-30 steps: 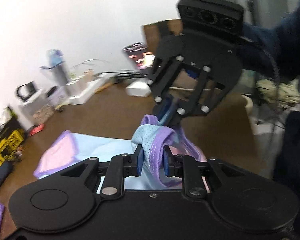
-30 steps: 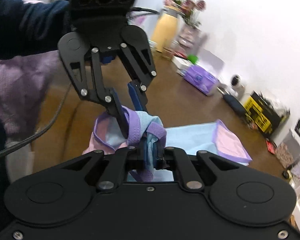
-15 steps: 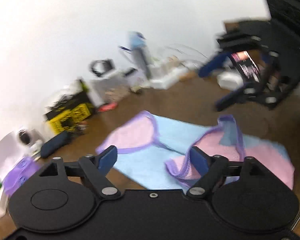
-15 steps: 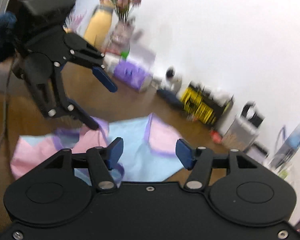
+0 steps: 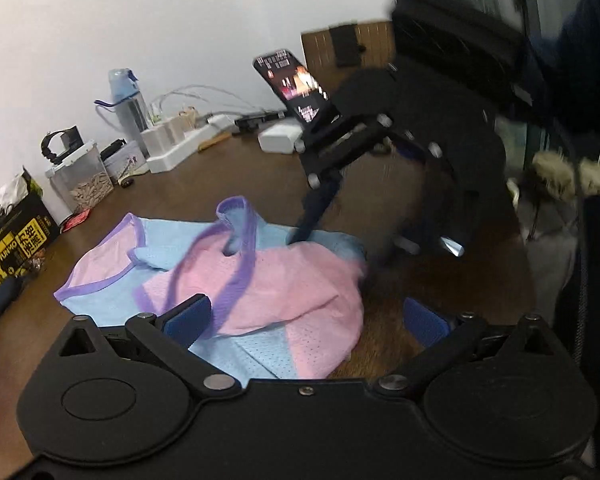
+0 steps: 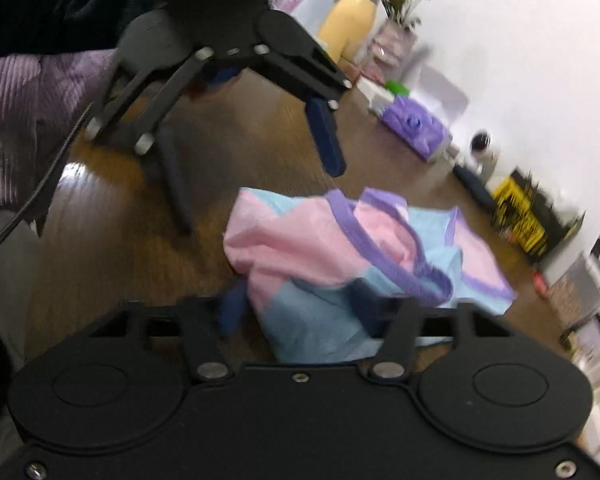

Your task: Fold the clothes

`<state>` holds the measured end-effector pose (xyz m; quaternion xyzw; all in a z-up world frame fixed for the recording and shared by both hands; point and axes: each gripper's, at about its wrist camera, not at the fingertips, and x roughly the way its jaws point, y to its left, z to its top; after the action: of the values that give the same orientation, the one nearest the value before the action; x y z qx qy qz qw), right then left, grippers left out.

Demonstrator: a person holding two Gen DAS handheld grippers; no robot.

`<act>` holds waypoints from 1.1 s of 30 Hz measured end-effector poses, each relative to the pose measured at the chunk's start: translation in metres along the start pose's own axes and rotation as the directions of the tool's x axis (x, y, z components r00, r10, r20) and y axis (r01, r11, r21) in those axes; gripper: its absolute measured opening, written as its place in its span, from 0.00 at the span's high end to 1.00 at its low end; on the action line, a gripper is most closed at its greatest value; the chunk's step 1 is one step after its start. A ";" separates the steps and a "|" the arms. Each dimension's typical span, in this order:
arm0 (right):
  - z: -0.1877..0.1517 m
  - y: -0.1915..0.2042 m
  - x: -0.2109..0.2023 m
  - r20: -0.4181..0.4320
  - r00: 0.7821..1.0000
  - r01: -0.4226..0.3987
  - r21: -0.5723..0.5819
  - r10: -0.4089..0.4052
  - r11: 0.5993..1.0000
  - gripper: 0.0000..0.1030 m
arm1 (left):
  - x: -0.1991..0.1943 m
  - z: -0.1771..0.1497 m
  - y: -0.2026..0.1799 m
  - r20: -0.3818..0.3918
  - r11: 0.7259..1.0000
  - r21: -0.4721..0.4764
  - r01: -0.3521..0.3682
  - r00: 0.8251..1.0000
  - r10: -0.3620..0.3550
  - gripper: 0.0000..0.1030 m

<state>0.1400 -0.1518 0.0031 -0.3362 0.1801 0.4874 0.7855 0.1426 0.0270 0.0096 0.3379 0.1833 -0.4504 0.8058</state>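
Your left gripper (image 5: pixel 306 318) and right gripper (image 6: pixel 300 312) both hang spread wide, either side of the garment (image 5: pixel 256 280).

A pink and light-blue mesh garment (image 5: pixel 260 280) with purple trim lies loosely bunched on the brown tabletop (image 5: pixel 228 176), one purple-edged strap (image 5: pixel 240 232) arching up over its rumpled middle.

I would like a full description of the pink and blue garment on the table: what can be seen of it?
The garment is a thin perforated mesh top in pink and light blue panels with purple binding along its openings. It lies loosely folded and rumpled on the brown wooden table, one purple-edged strap loop standing up. The left gripper is open above its near edge; the right gripper is open too, its fingers straddling the cloth. Neither grips it.
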 end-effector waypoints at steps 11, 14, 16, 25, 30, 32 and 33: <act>0.002 -0.042 -0.060 0.207 0.974 -0.138 0.224 0.092 0.965 0.88 | 0.013 0.012 -0.003 0.046 0.994 0.099 -0.049 0.998 0.045 0.25; 0.004 -0.033 -0.058 0.157 0.983 -0.122 0.174 0.095 0.977 0.88 | 0.020 0.009 0.007 0.022 0.998 0.052 0.025 0.999 -0.026 0.63; 0.005 -0.020 -0.055 0.116 0.991 -0.077 0.121 0.063 0.990 0.87 | 0.024 0.008 0.018 -0.003 0.997 -0.017 0.074 0.997 -0.074 0.77; 0.002 0.024 -0.047 0.071 0.993 0.096 -0.040 -0.093 0.995 0.55 | 0.026 0.006 0.049 -0.018 0.969 -0.180 0.169 0.984 -0.175 0.78; -0.007 0.015 -0.017 0.001 0.997 0.082 0.010 -0.082 0.997 0.84 | 0.023 0.007 0.043 -0.025 0.975 -0.146 0.169 0.984 -0.174 0.78; -0.008 0.015 -0.021 0.004 0.999 0.037 0.047 -0.037 0.998 0.85 | 0.013 0.006 0.029 -0.047 0.970 -0.128 0.208 0.975 -0.215 0.78; -0.008 0.015 -0.026 0.008 1.000 0.000 0.056 0.000 0.998 0.86 | 0.009 0.006 0.022 -0.058 0.966 -0.119 0.228 0.970 -0.236 0.78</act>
<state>0.1148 -0.1693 0.0078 -0.3121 0.1905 0.4834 0.7954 0.1660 0.0257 0.0172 0.2844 0.2751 -0.5181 0.7583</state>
